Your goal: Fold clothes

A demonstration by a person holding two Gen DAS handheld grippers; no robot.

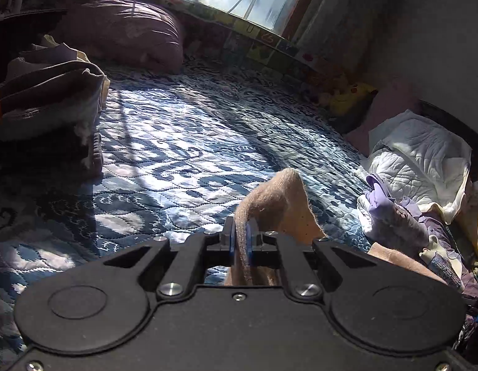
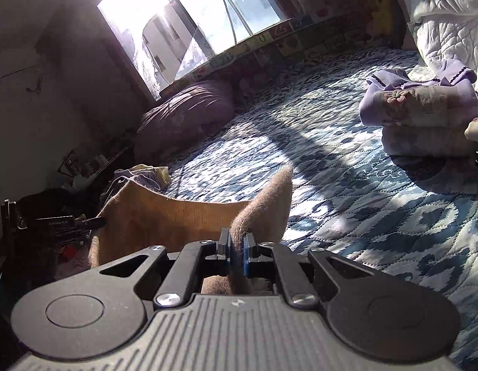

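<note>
Left wrist view: your left gripper (image 1: 241,235) pinches the tan garment (image 1: 279,204) at lower centre, above the blue quilt (image 1: 183,142). Right wrist view: your right gripper (image 2: 236,247) clamps the same tan cloth, which stretches toward lower left. Folded purple clothes (image 2: 421,108) sit upper right.

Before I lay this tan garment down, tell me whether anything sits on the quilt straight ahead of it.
Nothing visible does. Both tongs, left and right, are shut on the tan knitted garment, and the blue patterned quilt ahead is bare. The folded lilac clothes lie to the right, the dark clothes pile to the left.
</note>
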